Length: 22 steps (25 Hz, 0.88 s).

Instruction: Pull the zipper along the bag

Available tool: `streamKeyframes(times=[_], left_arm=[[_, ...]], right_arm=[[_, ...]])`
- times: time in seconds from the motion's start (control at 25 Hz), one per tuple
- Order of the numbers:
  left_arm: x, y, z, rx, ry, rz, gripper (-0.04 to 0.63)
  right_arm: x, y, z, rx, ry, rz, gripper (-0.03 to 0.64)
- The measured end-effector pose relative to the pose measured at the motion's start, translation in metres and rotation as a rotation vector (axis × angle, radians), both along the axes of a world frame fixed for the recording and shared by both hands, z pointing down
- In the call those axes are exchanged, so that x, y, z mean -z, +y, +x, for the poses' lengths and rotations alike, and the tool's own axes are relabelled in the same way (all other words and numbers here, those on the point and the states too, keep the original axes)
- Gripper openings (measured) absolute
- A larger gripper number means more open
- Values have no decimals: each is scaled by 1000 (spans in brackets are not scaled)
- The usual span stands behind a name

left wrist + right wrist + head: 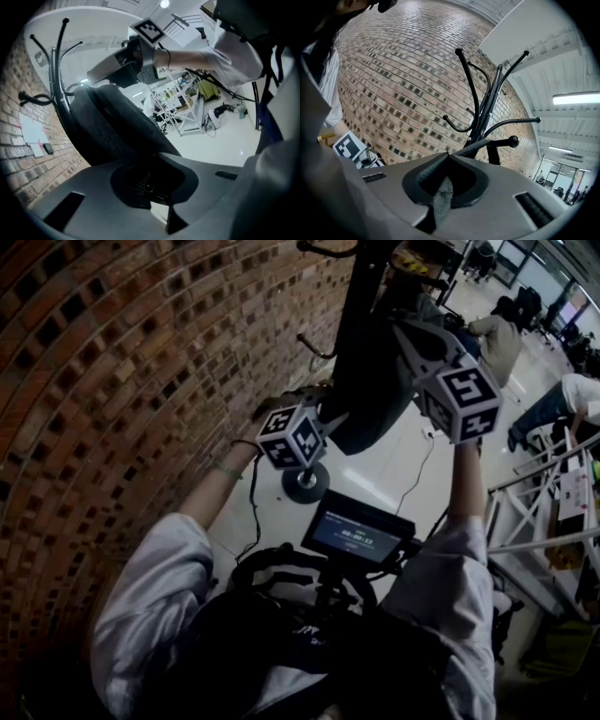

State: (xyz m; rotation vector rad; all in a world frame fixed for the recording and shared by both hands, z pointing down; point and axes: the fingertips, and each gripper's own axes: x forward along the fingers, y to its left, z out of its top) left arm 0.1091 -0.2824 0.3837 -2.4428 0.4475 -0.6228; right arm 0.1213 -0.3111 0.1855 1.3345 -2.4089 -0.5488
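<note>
Clamping down on the zipper (141,182) of the dark bag (108,131), the left gripper (156,156) has its 2 jaws almost together. The tips meet over the fabric. The zipper teeth and a small metal ring (149,187) show in the hollow behind them. From the tips the bag extends toward 11 o'clock in the left gripper view, hanging on the black coat rack (354,306).

The right gripper (447,153) is fully closed on a grey strip (440,201) of the bag's fabric. The strip passes through the jaws and out toward 2 o'clock, up to a ball-ended peg (513,139) of the rack.

In the head view the left gripper sits at the hanging bag's 8 o'clock and the right gripper at its 3 o'clock. A brick wall (112,381) fills the 9 o'clock side. The rack's round base (305,484) stands on pale floor (394,465). A small lit screen (361,535) sits toward 6 o'clock, on the rig at the person's chest.
</note>
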Motion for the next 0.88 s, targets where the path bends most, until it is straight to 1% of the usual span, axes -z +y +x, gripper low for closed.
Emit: streamKeyframes(times=[0.04,0.12,0.28,0.32,0.36,0.44,0.48,0.52,0.56,0.72,0.88], left_arm=[[-2,-1,1,0,-23,20,26],[-3,-3,2,0,-32,40,25],[-3,-5,2,12,-13,18,17],[-2,-5,1,12,13,-6,17],[0,-4,1,10,58,-44,17],[6,-1,1,2,185,-132,17],[7,1,0,1,237,-162,15],[7,3,-1,5,270,-175,15],[6,5,-2,15,286,-177,15],[2,5,-4,58,315,-203,14],[13,9,-5,50,333,-223,14]], right_arm=[[0,0,0,0,-3,0,-4],[-1,0,-1,-1,-7,2,-3],[-2,-1,-2,2,-4,-1,-4],[-2,-1,-2,6,-1,-9,-5],[-1,0,-3,12,-1,-20,-5],[-1,1,-3,32,-1,-40,-5],[0,3,-4,40,6,-43,-5],[0,3,-5,42,19,-38,-5],[0,4,-7,40,38,-29,-5],[0,3,-13,9,138,0,-5],[-3,7,-17,-2,214,22,-5]])
